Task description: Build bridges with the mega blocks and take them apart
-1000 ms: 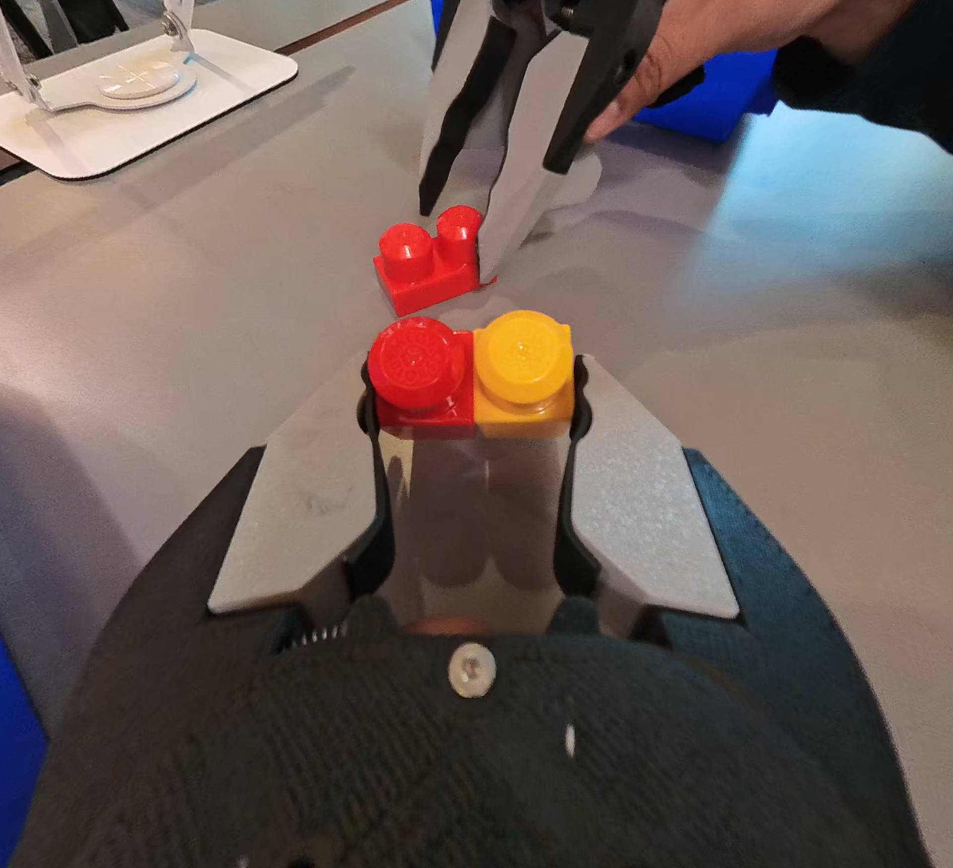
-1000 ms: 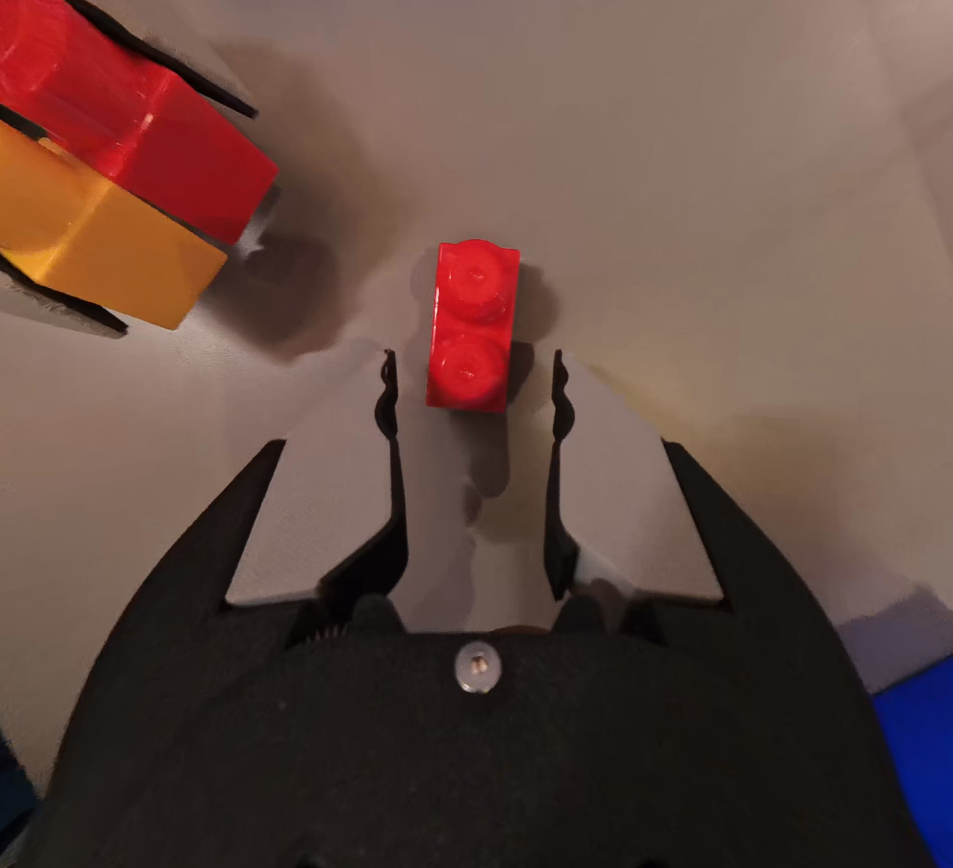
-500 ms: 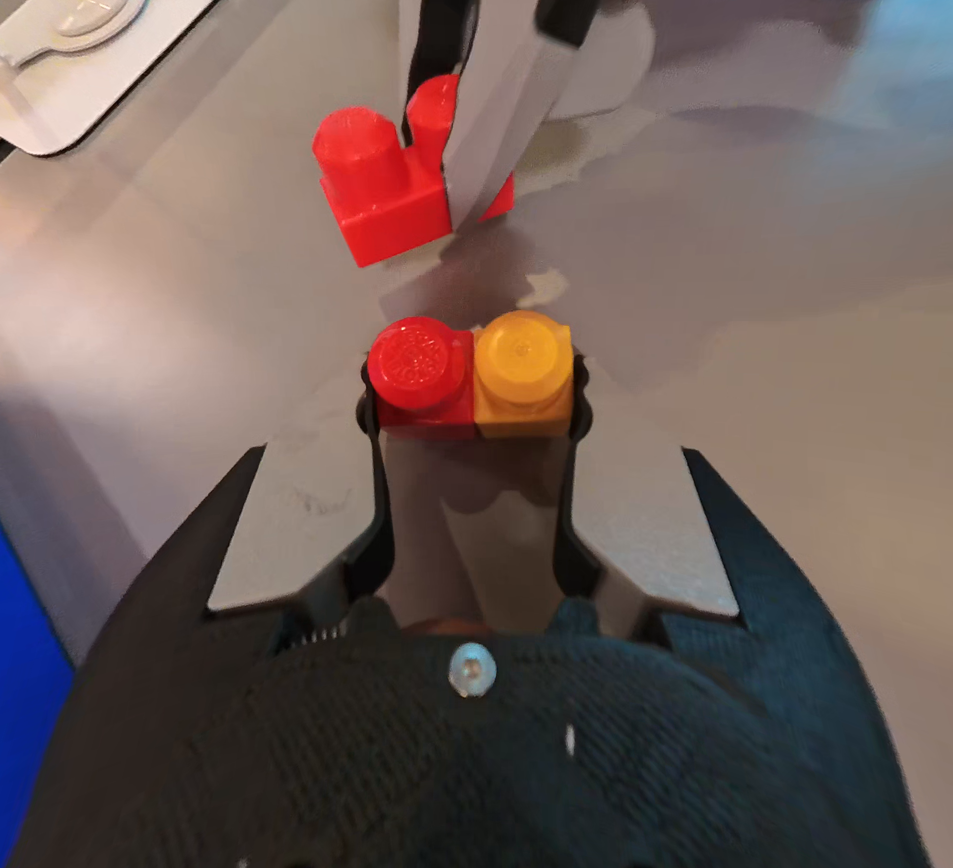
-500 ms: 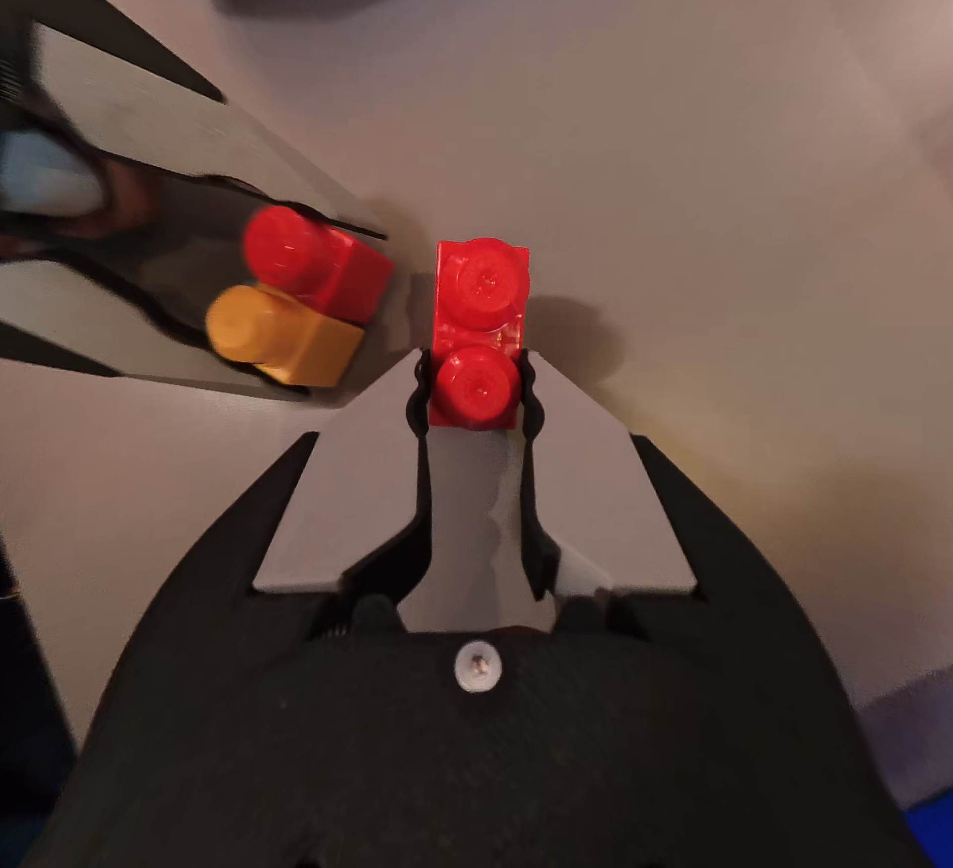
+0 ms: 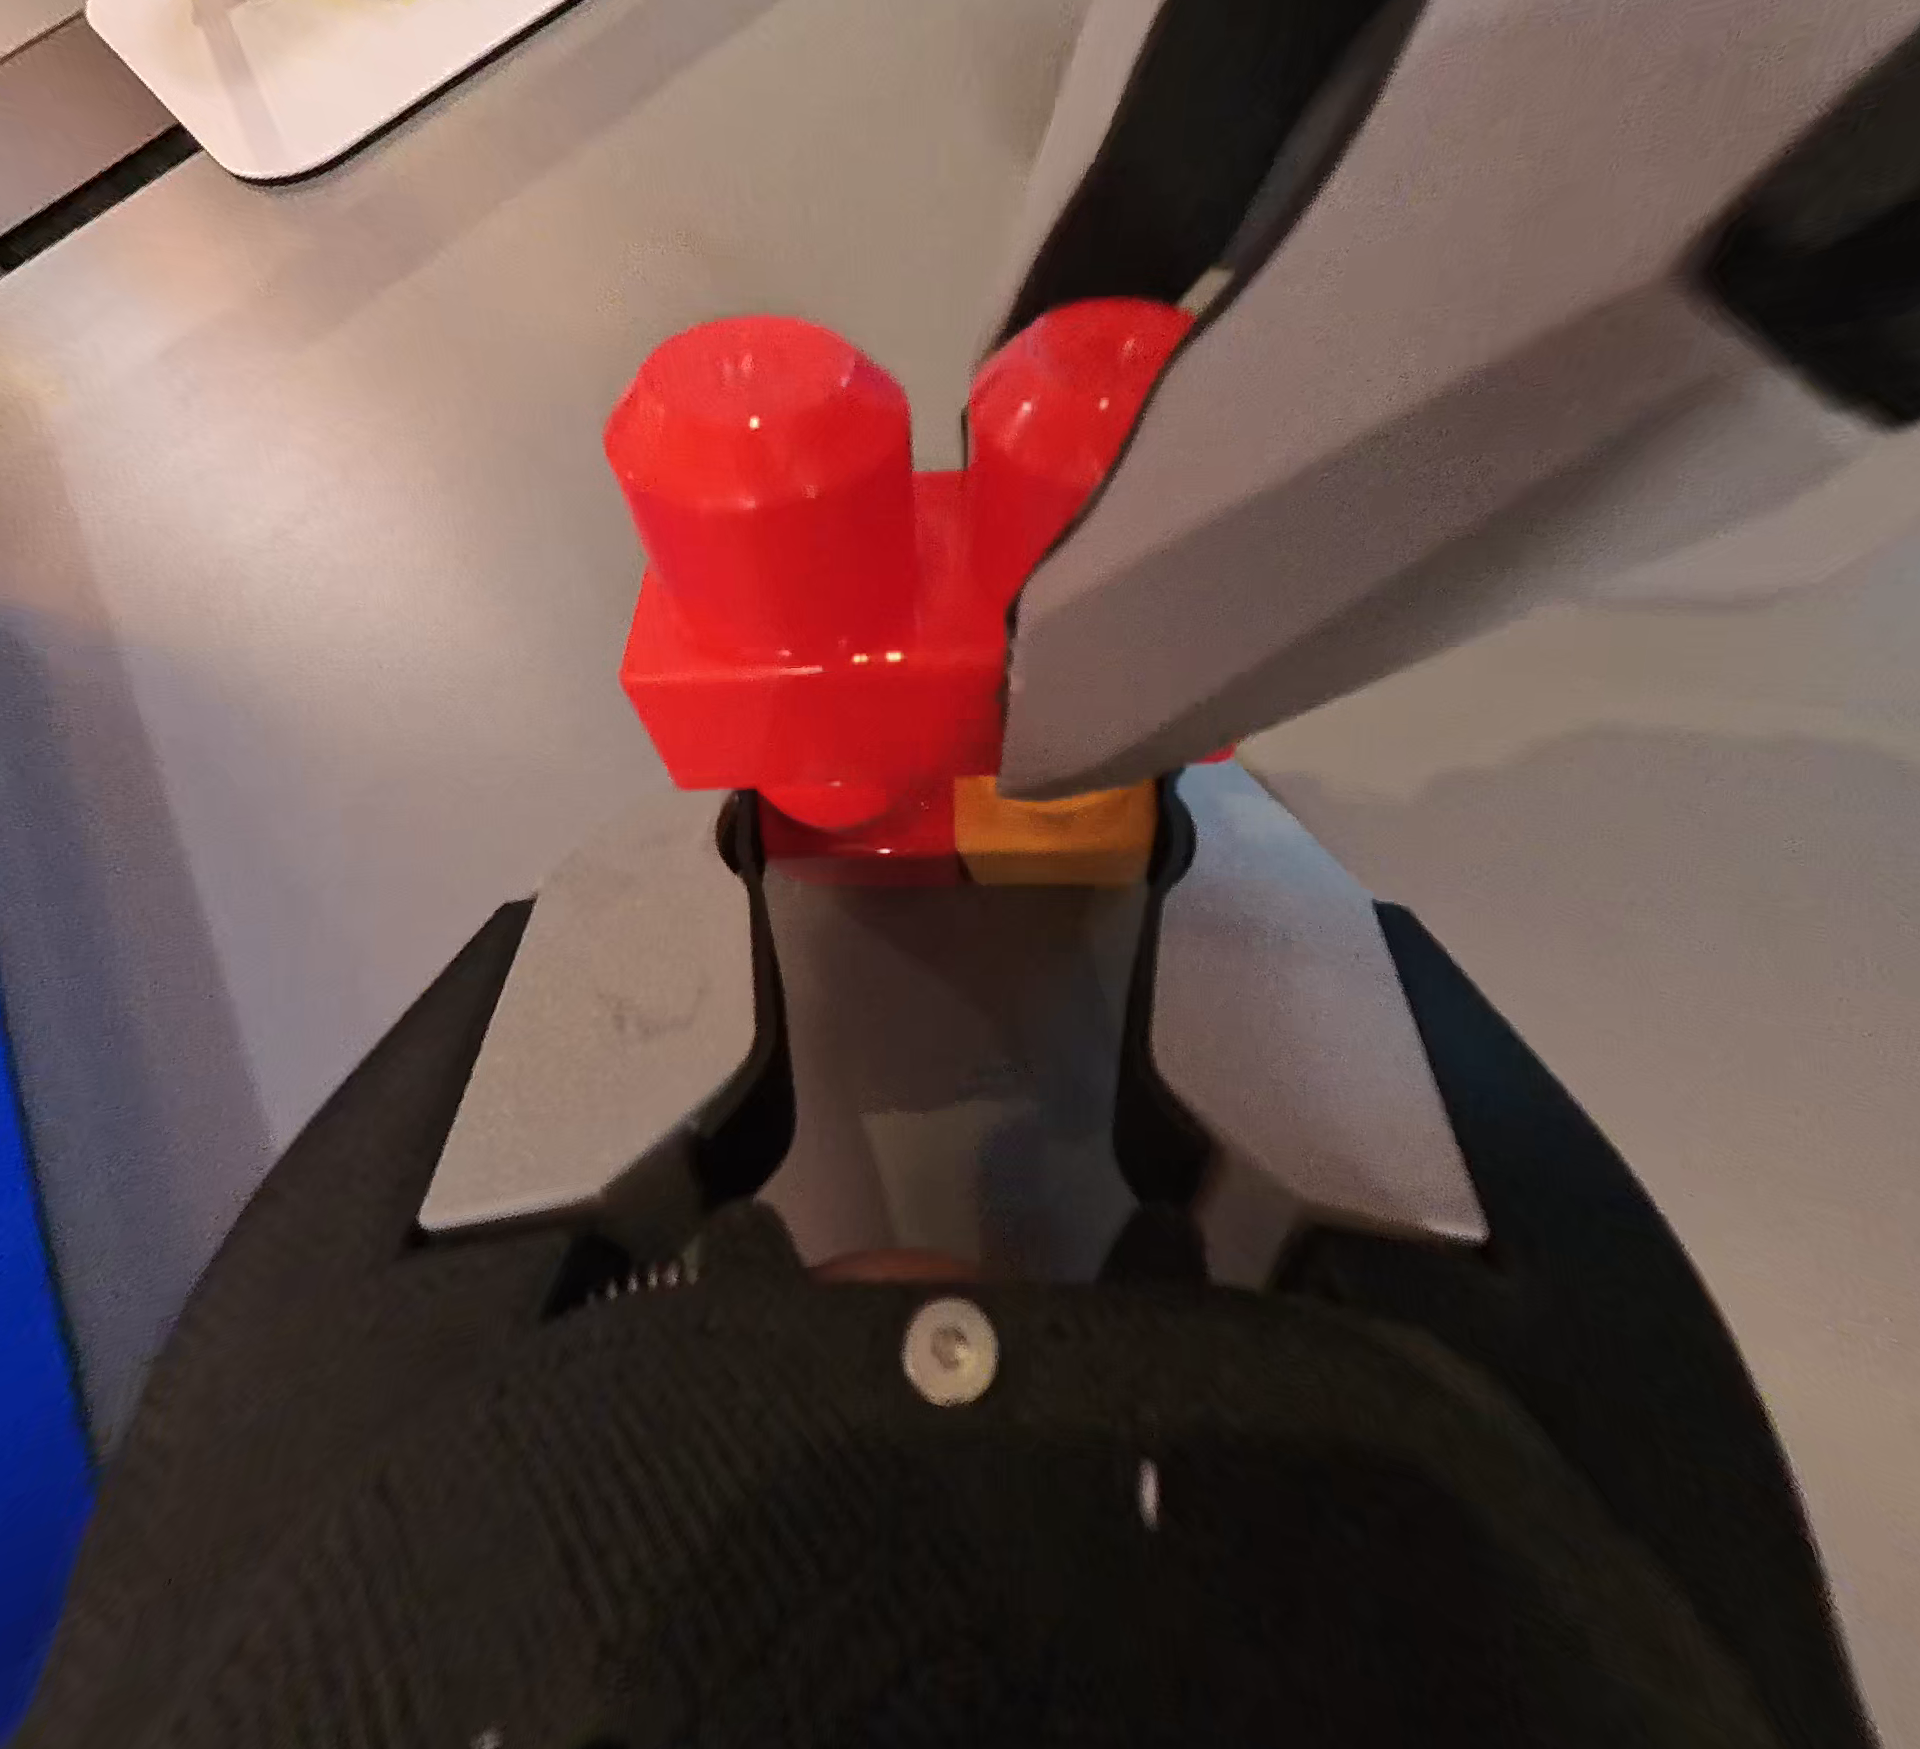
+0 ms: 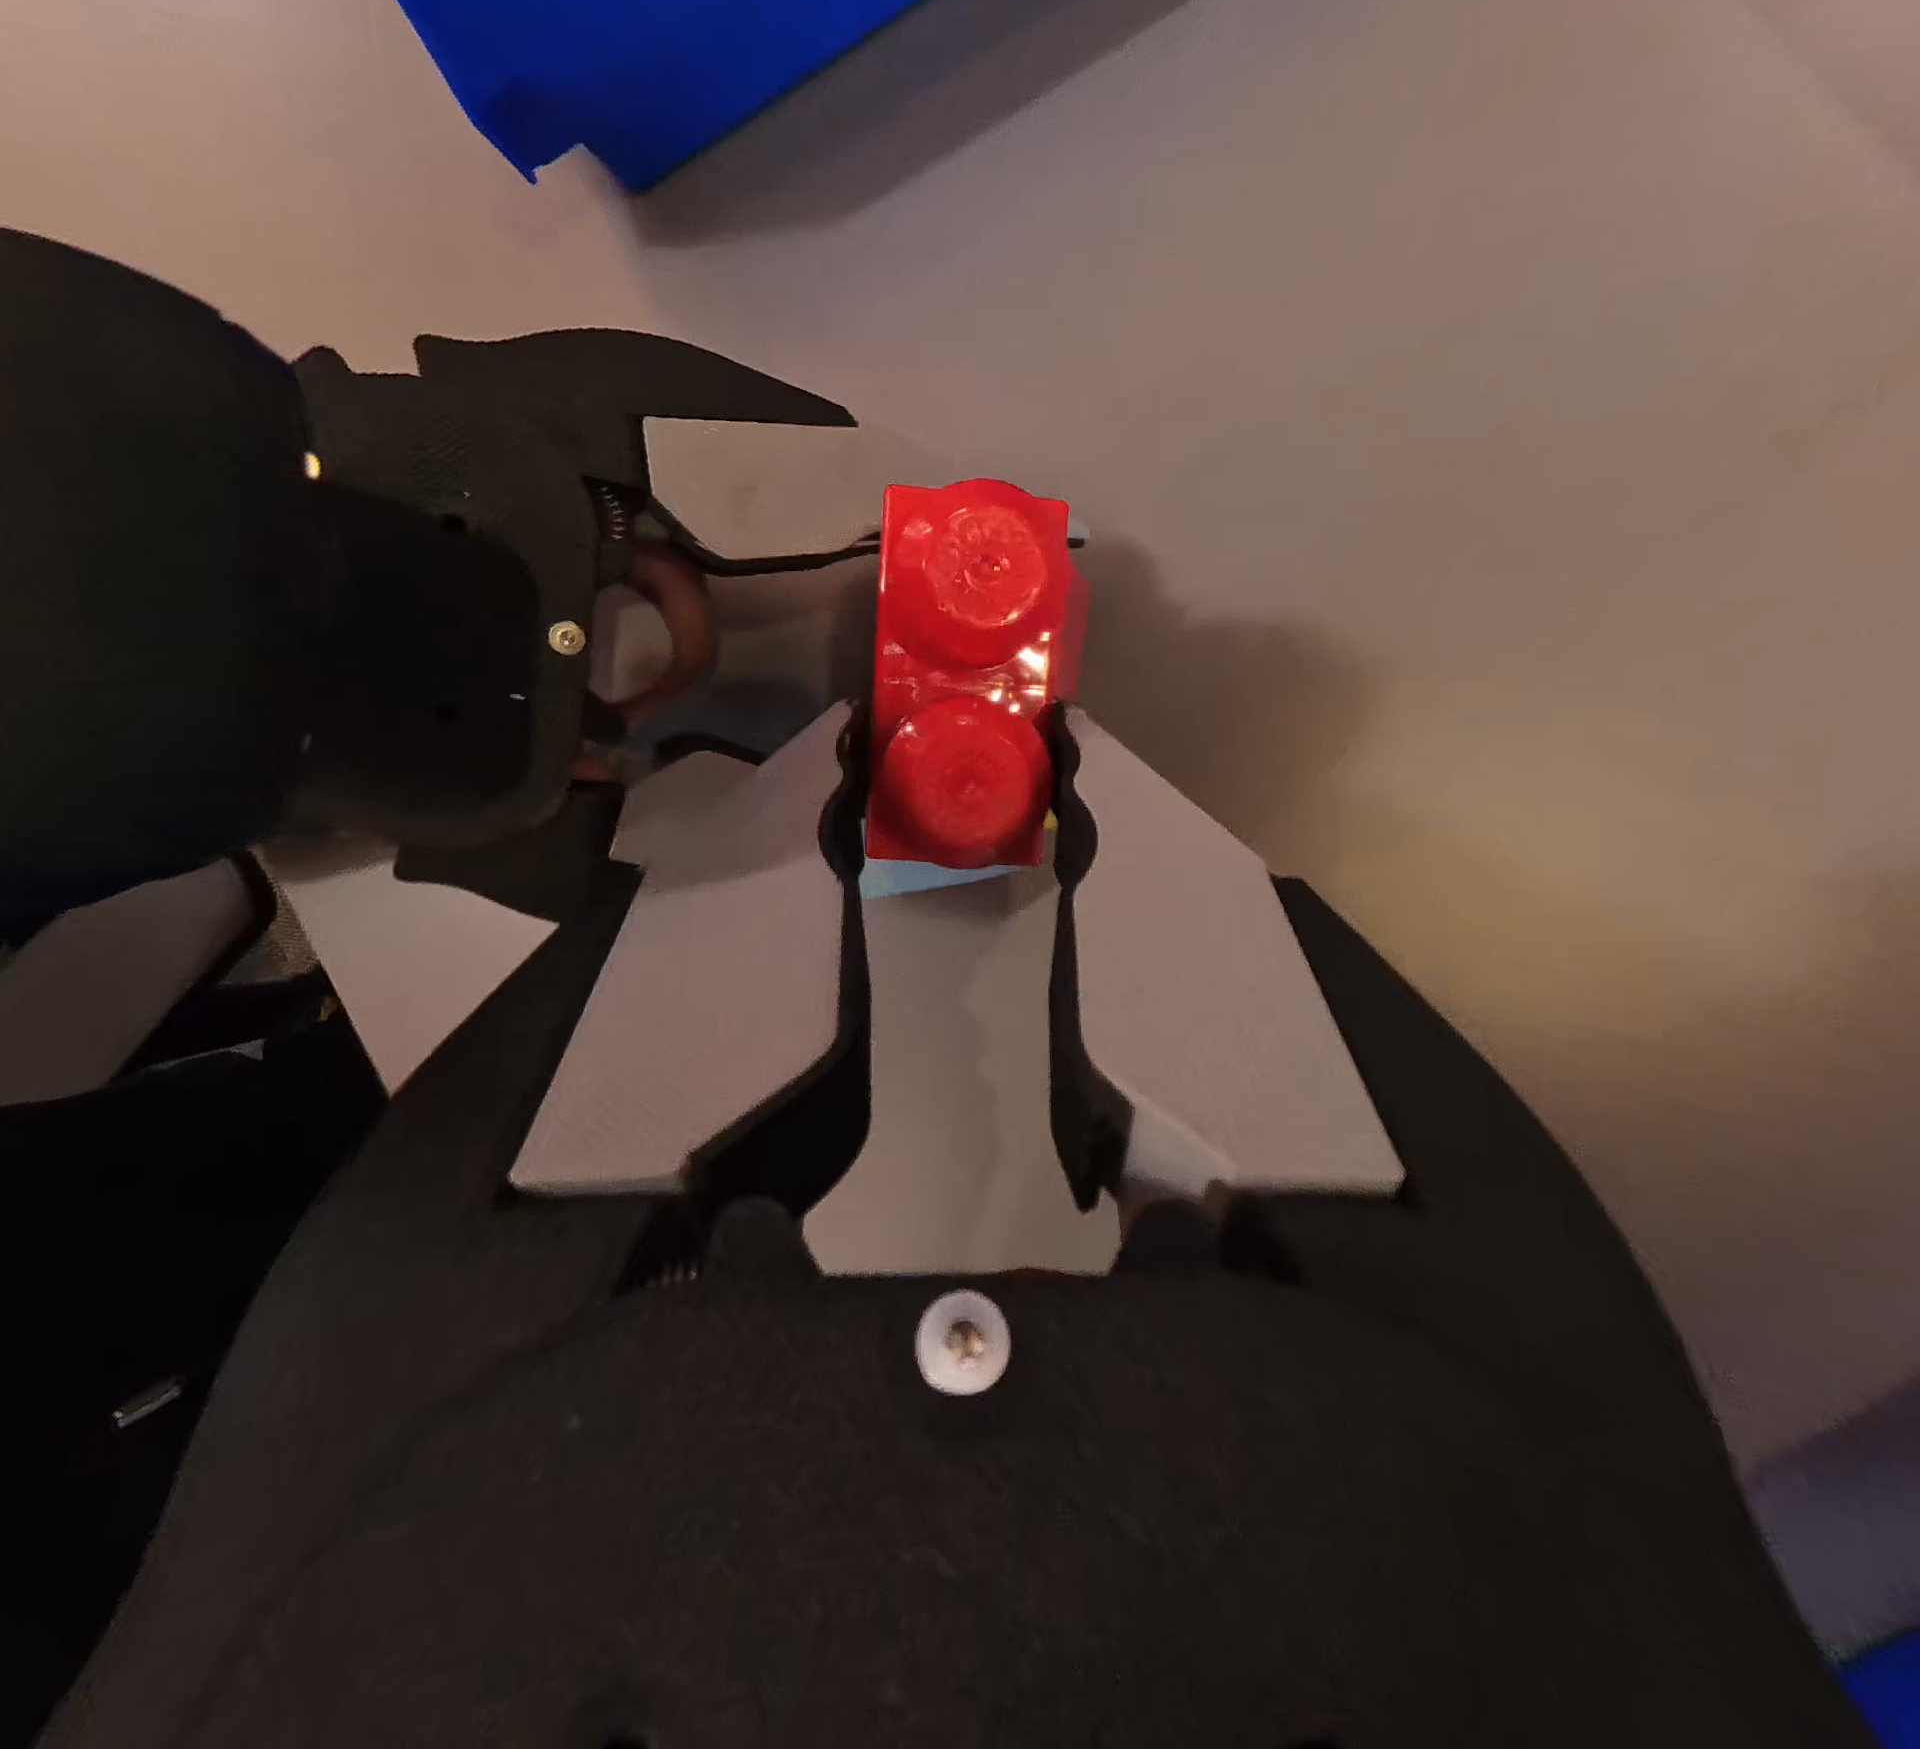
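The left tool (image 5: 951, 842) is clamped sideways on two small single-stud plastic blocks set flush together, a red one (image 5: 857, 852) and an orange-yellow one (image 5: 1055, 842), held up above the grey counter (image 5: 364, 452). The right tool (image 6: 956, 780) grips one end of a glossy red two-stud plastic brick (image 6: 971, 660) and has it sitting across the tops of the pair. A red stud (image 5: 826, 795) pokes out under its front edge, so to my eye the cap is not pressed home yet.

The risk is in the push. The two small blocks are joined by nothing but the squeeze of the left tool; a downward shove that is off-centre could pivot one out and drop it to the counter. The brick is pinched at one end only, so it may tilt and seat one stud while riding up on the other. Whether the orange-yellow block's stud is engaged I cannot tell; the right tool's finger hides it.
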{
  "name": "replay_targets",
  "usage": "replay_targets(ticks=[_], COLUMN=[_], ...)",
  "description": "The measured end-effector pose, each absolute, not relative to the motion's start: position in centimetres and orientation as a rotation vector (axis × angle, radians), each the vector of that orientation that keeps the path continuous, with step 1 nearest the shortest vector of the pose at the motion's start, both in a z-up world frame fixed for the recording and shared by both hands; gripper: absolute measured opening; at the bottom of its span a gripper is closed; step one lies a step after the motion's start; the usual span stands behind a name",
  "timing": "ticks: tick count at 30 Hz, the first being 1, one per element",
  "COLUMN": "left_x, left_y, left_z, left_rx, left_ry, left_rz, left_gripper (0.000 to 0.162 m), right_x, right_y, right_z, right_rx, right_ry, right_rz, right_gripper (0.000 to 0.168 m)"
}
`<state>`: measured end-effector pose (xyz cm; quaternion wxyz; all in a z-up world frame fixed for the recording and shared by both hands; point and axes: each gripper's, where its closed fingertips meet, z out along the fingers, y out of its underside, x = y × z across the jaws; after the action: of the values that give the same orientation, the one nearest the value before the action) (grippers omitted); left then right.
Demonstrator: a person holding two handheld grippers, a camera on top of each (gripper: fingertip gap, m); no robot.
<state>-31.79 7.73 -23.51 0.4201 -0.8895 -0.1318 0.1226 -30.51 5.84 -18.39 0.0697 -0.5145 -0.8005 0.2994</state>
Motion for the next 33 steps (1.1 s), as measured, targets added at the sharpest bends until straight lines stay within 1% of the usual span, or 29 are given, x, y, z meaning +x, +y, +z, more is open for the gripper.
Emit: replay_targets(ticks=[5, 13, 24, 33], left_x=[-31.7, -31.8, -31.6, -31.5], left_y=[8.1, 8.7, 9.2, 9.3], left_z=[-23.1, -23.6, -23.6, -23.7], left_rx=[-2.200, -2.215, -2.217, -2.215], left_ry=[-0.347, -0.353, -0.353, -0.348], left_rz=[0.295, 0.314, 0.304, 0.284], left_gripper=[0.074, 0.073, 0.074, 0.074], right_x=[-30.6, -30.5, -29.9, -29.9], right_y=[5.9, 6.9, 7.5, 7.5], right_z=[-19.2, -19.9, -19.8, -19.9], right_rx=[-1.581, -1.562, -1.522, -1.565], right_ry=[-2.398, -2.394, -2.464, -2.494], right_rz=[0.841, 0.613, 0.403, 0.442], right_gripper=[0.032, 0.032, 0.031, 0.032])
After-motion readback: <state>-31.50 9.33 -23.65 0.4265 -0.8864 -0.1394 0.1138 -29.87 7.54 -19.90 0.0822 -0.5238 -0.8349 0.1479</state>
